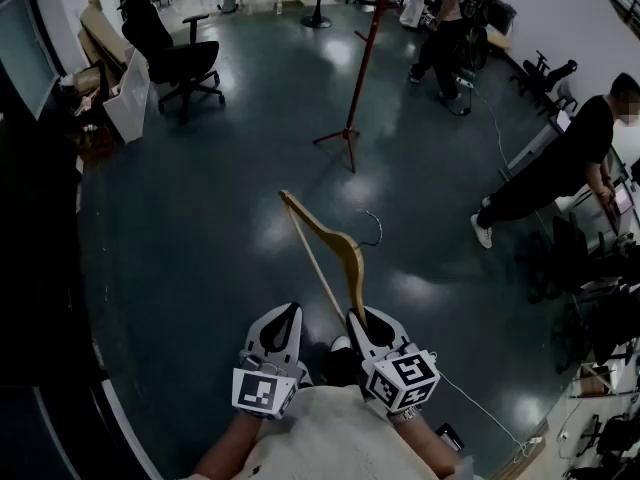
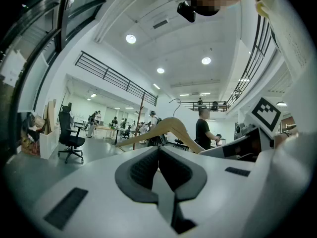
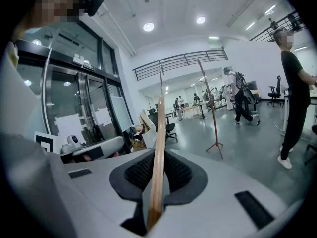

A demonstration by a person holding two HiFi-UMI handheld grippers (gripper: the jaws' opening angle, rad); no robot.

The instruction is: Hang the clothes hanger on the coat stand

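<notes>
A wooden clothes hanger (image 1: 330, 243) with a wire hook (image 1: 375, 230) sticks forward and up from my right gripper (image 1: 365, 323), which is shut on one end of it. In the right gripper view the hanger (image 3: 159, 148) runs edge-on between the closed pads of that gripper (image 3: 157, 157). My left gripper (image 1: 283, 326) is beside it, shut and empty (image 2: 158, 150); the hanger (image 2: 168, 128) shows just beyond it to the right. The red coat stand (image 1: 362, 58) rises from its tripod foot several steps ahead on the floor, also visible as the stand (image 3: 210, 108) and the stand (image 2: 141, 118).
A black office chair (image 1: 175, 58) and leaning boards stand at the far left. One person (image 1: 560, 168) bends over desks at the right; another person (image 1: 445, 18) walks at the back. A cable (image 1: 480, 408) trails on the dark floor by my feet.
</notes>
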